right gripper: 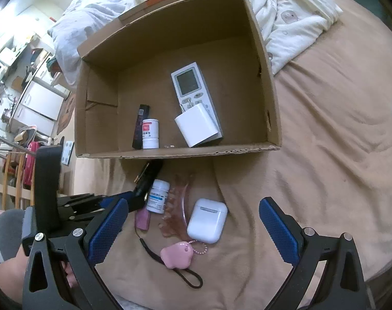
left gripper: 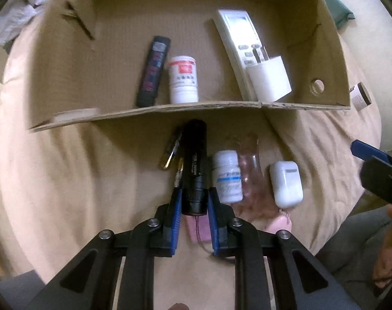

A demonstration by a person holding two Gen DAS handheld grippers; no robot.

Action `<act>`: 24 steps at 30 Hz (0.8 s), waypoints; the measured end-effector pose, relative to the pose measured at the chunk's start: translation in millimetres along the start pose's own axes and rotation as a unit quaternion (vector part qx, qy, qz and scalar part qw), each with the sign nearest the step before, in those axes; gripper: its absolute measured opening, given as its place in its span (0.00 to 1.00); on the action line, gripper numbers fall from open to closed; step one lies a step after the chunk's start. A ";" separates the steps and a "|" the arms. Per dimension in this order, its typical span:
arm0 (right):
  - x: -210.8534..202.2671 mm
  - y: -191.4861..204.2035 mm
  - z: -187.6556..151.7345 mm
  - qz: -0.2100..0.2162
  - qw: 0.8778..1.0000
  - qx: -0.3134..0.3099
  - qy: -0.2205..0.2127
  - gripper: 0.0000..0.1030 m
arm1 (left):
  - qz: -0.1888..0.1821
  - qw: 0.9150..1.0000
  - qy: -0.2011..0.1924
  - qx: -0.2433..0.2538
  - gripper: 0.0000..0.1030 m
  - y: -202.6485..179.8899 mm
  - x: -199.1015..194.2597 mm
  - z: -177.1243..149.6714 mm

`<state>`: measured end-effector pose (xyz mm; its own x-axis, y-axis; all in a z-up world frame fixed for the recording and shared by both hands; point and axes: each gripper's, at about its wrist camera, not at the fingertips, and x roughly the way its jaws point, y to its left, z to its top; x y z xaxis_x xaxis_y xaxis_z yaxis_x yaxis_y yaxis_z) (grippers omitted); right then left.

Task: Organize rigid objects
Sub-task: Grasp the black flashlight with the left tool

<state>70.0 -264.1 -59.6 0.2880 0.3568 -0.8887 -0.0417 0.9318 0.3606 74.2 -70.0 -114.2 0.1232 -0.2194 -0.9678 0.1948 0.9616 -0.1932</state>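
Left wrist view: left gripper (left gripper: 194, 201) clamped on flashlight (left gripper: 194, 170); right gripper (right gripper: 193, 224) wide, holding nothing. Four items in box (left gripper: 196, 107), several outside.

- Left gripper (left gripper: 194, 201): jaws closed onto the black flashlight (left gripper: 195, 170), one blue pad on each side of its ribbed end.
- Right gripper (right gripper: 193, 232): jaws spread wide, nothing between the pads, held low over the bed.
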 end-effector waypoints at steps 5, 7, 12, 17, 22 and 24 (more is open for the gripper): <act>1.1 3.3 -1.1 0.002 1.000 -0.004 0.003 1.00 | 0.015 1.000 0.026 -0.002 0.17 15.1 -20.8 -25.0; 3.1 4.6 -0.8 0.000 1.000 -0.006 0.006 1.00 | 0.024 0.999 0.043 0.002 0.17 23.0 -20.0 -38.5; 15.7 5.0 -3.3 -0.008 1.000 -0.004 0.030 1.00 | 0.043 0.996 0.071 -0.018 0.18 35.7 -3.7 -48.4; 43.9 -15.3 -9.0 0.011 0.994 0.056 0.089 1.00 | 0.057 0.996 0.062 -0.023 0.23 28.2 5.8 -33.9; 69.1 -19.4 -13.4 0.023 0.989 0.073 0.129 0.79 | 0.077 0.995 0.069 -0.013 0.23 21.2 22.7 -19.9; 77.3 -15.8 -15.5 0.018 0.988 0.065 0.141 0.73 | 0.076 0.994 0.071 -0.013 0.23 25.7 26.1 -18.3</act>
<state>78.0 -250.3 -138.4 0.0091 0.4106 -0.9118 0.0822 0.9084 0.4099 64.6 -47.9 -147.4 0.0110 -0.0470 -0.9988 0.1582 0.9864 -0.0446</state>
